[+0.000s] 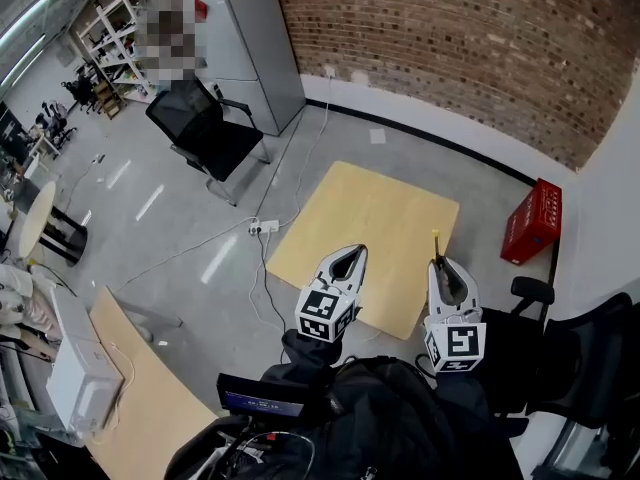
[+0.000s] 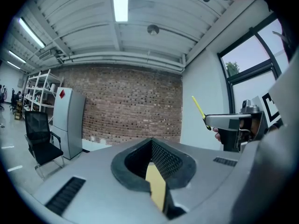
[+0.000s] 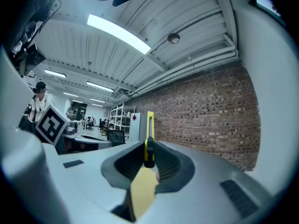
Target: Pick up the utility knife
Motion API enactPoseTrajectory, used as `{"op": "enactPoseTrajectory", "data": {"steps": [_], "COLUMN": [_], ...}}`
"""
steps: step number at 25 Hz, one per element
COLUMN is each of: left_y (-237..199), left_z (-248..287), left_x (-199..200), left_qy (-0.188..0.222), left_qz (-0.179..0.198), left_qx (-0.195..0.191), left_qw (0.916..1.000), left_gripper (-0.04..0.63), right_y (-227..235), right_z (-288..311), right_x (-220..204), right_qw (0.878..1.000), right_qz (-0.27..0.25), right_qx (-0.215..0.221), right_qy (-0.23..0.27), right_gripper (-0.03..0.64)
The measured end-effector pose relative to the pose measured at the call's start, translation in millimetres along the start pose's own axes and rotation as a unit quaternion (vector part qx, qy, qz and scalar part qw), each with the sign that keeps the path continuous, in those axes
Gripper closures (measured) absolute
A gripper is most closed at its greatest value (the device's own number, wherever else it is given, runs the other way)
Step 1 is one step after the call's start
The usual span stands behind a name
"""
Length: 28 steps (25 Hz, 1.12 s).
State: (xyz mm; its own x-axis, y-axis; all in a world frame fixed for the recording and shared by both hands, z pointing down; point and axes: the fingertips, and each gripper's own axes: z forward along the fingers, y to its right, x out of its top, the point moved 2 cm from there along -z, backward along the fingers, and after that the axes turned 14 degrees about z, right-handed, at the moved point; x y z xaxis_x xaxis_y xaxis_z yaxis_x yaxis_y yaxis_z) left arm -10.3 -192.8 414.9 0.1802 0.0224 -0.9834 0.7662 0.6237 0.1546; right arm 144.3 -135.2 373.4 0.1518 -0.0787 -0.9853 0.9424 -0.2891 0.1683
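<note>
The utility knife point(image 1: 436, 243) is a slim yellow one, and my right gripper point(image 1: 440, 264) is shut on it. Its yellow end sticks out past the fingertips, above the wooden table point(image 1: 370, 218). In the right gripper view the knife point(image 3: 149, 134) stands upright between the black pads of the right gripper point(image 3: 148, 146). The left gripper view shows the knife point(image 2: 199, 107) jutting from the right gripper point(image 2: 229, 121) at the right. My left gripper point(image 1: 352, 256) is raised beside it, its jaws together with nothing between them. The left gripper point(image 2: 152, 146) points level at the brick wall.
A red crate point(image 1: 530, 220) stands on the floor right of the table. A black office chair point(image 1: 205, 128) and a grey cabinet point(image 1: 255, 48) stand at the back left. A power strip point(image 1: 262, 226) with cables lies by the table's left corner. Another black chair point(image 1: 590, 358) is at my right.
</note>
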Motion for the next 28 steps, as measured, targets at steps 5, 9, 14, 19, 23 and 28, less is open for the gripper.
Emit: {"op": "enactPoseTrajectory", "data": {"steps": [5, 9, 14, 19, 23, 28], "left_y": [3, 0, -6, -7, -9, -9], "left_z": [1, 2, 7, 11, 13, 16], "left_x": [13, 17, 22, 25, 28, 28], "left_qy": [0.014, 0.022, 0.032, 0.034, 0.040, 0.041], "left_qz": [0.004, 0.010, 0.020, 0.022, 0.025, 0.021], "left_qx": [-0.003, -0.005, -0.001, -0.001, -0.001, -0.001], "left_qw": [0.9999, 0.9997, 0.9993, 0.9992, 0.9989, 0.9990], "left_gripper": [0.598, 0.598, 0.598, 0.598, 0.598, 0.598], "right_y": [-2, -5, -5, -1, 1, 0], "right_z": [1, 3, 8, 10, 11, 15], "right_x": [8, 10, 14, 19, 20, 19], "right_qw": [1.000, 1.000, 1.000, 0.999, 0.999, 0.999], "right_qz": [-0.003, -0.003, -0.005, -0.007, -0.007, -0.011], "right_qx": [0.002, 0.004, 0.004, 0.002, -0.001, 0.000], "right_qy": [0.014, 0.021, 0.028, 0.034, 0.037, 0.039], "right_gripper": [0.548, 0.548, 0.548, 0.548, 0.548, 0.549]}}
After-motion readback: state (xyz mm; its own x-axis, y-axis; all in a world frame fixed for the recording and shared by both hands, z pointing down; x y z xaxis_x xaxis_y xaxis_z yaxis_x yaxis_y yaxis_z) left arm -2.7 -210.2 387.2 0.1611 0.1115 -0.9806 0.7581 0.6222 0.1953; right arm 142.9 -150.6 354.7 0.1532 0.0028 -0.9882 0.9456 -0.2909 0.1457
